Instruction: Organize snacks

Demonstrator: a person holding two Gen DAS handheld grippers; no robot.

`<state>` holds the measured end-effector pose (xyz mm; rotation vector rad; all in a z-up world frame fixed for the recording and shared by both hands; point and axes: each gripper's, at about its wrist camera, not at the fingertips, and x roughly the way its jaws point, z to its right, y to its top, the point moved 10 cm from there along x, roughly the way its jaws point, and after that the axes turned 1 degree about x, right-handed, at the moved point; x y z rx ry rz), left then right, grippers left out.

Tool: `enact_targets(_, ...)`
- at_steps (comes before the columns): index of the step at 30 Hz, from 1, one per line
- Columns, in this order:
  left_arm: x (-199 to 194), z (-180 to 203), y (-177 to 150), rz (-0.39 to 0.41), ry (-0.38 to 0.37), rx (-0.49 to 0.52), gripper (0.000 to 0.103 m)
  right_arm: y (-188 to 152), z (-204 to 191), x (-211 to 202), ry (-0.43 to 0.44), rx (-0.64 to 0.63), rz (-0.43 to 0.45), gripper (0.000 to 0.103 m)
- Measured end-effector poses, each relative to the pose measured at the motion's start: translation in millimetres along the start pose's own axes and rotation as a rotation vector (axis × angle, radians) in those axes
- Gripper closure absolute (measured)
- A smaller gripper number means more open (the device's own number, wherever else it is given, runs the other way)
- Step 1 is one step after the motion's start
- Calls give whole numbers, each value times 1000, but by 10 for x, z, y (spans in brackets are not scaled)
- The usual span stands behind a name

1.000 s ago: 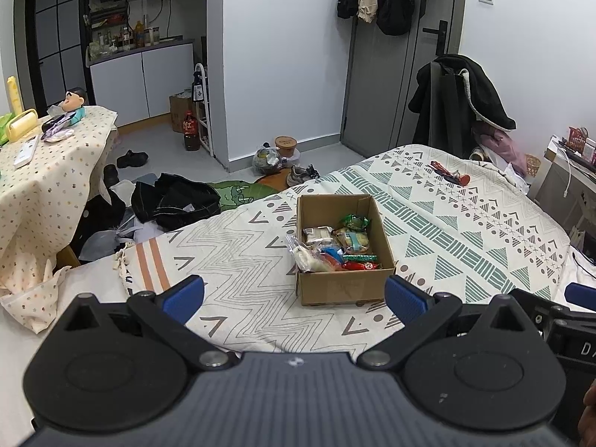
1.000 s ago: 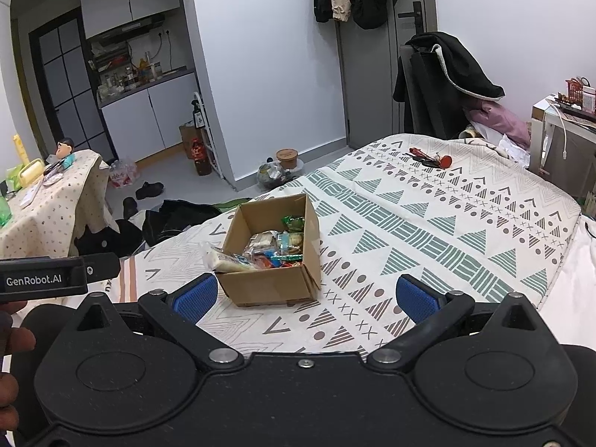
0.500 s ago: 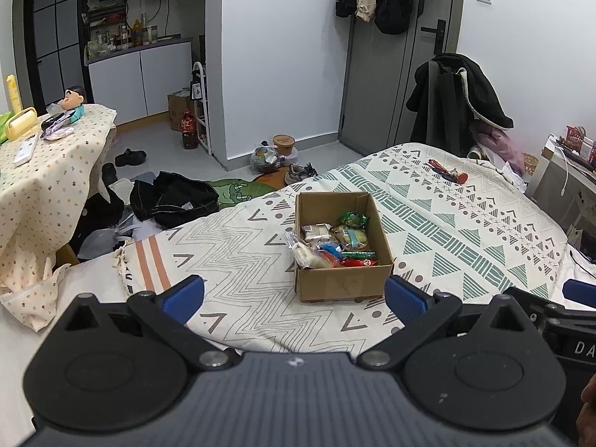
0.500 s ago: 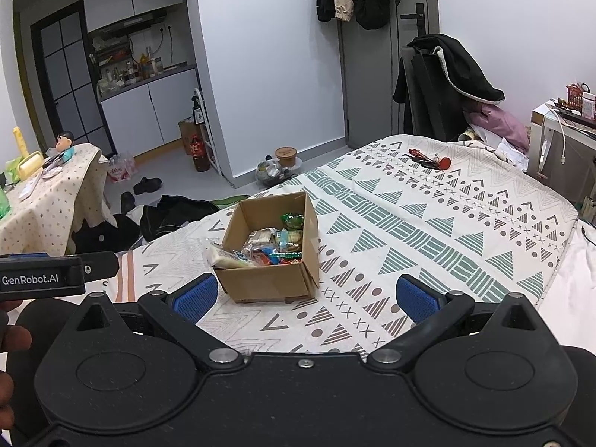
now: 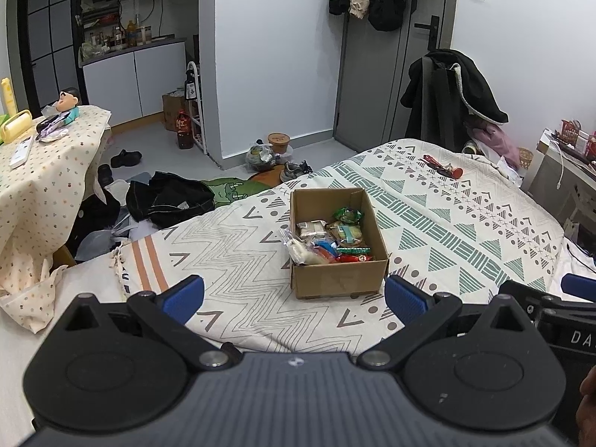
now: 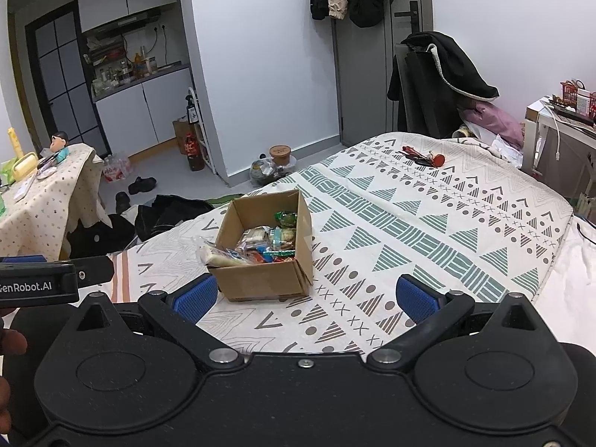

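Observation:
An open cardboard box [image 5: 337,282] [image 6: 260,280] sits on the patterned bedspread, filled with several wrapped snacks [image 5: 327,238] [image 6: 268,242]. A pale clear-wrapped pack [image 5: 303,253] [image 6: 219,257] pokes over its left rim. My left gripper [image 5: 294,296] is held open just short of the box's near wall, nothing between its blue pads. My right gripper [image 6: 303,296] is open too, with the box ahead and slightly left of it. Each gripper shows at the edge of the other's view.
A bunch of red keys [image 5: 443,165] [image 6: 422,158] lies far back on the bed. Left stands a cloth-covered table [image 5: 41,171] with clutter; clothes and shoes [image 5: 167,197] litter the floor. A chair with coats [image 5: 450,97] and a white desk [image 6: 558,141] stand at right.
Both views have drifted slightly back and upward from the box, which sits a little higher in frame. The grippers stay open and the box has not moved.

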<state>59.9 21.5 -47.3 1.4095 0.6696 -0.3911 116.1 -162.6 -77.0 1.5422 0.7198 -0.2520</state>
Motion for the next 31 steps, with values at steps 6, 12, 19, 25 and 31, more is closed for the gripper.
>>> enact_targets(6,8,-39,-6,0,3,-8,0,-9,-3,-6,-4,-6,-1,0)
enact_targets(12,4,-44,-12,0,2,-4,0,-7,0,6,-8,-11,0,0)
enact_targets(19,16,-69,-29,-5,1,-7,0,1,13,17,-24,-14,4,0)
enact_targets(25,27,-71,-48,-9,0,-4,0,-13,29,40,-47,-16,0,0)
enact_targets(31,29,-40,-40,-6,2,7,0,-13,35,50,-43,-18,-1,0)
